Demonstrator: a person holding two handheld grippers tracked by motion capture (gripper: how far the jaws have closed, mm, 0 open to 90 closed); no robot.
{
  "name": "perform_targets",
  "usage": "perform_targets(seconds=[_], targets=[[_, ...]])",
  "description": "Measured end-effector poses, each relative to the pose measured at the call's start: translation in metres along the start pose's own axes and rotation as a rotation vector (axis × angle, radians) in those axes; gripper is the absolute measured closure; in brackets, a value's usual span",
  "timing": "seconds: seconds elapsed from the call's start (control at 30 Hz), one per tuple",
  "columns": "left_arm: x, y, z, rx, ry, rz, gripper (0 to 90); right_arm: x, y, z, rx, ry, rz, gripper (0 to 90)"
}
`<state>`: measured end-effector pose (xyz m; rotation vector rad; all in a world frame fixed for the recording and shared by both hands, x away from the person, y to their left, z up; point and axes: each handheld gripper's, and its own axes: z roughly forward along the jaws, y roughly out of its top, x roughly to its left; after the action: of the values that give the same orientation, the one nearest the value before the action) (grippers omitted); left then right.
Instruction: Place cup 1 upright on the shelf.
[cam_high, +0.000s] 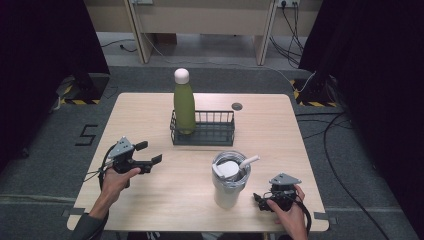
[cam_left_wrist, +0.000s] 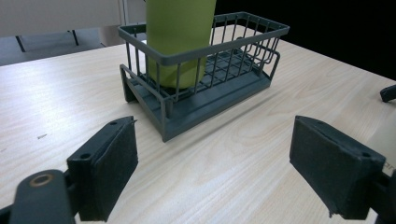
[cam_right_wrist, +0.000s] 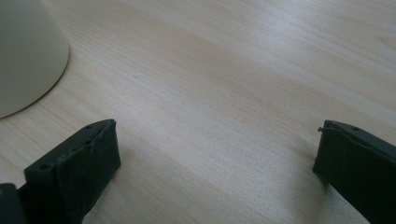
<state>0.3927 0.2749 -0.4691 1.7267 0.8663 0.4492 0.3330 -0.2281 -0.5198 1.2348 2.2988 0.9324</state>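
Both my claws, left (cam_high: 150, 152) and right (cam_high: 258, 199), are wide open, holding nothing. Green bottle (cam_high: 184, 106) stands upright in the wire basket (cam_high: 215, 131) mid-surface. Looks smooth, slippery, maybe heavy, so I'd grab mid-body above the rim.

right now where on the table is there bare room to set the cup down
Free: the far-right stretch beside the basket, the far-left corner, and the near middle between the left tool and the cup. Crowded: around the green bottle and by the right tool.

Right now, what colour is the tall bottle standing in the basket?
The bottle is olive green with a white cap, seen best in the high view.
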Motion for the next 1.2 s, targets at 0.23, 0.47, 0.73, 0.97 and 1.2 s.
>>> perform_targets(seconds=[0.23,0.47,0.73,0.97,1.2], targets=[[0.001,-0.008,-0.008,0.013,0.007,-0.011,14.9,0.000,0.000,0.000,-0.001,0.000,-0.002,0.2],[-0.002,-0.016,-0.018,0.024,0.007,-0.016,14.9,0.000,0.000,0.000,0.000,-0.001,-0.002,0.2],[-0.011,-0.027,-0.024,0.034,-0.004,-0.012,14.9,0.000,0.000,0.000,0.000,-0.001,-0.001,0.2],[-0.015,-0.037,-0.029,0.051,-0.005,-0.013,14.9,0.000,0.000,0.000,-0.001,-0.001,-0.002,0.2],[-0.016,-0.046,-0.036,0.053,0.003,-0.023,14.9,0.000,0.000,0.000,0.001,-0.001,0.003,0.2]])
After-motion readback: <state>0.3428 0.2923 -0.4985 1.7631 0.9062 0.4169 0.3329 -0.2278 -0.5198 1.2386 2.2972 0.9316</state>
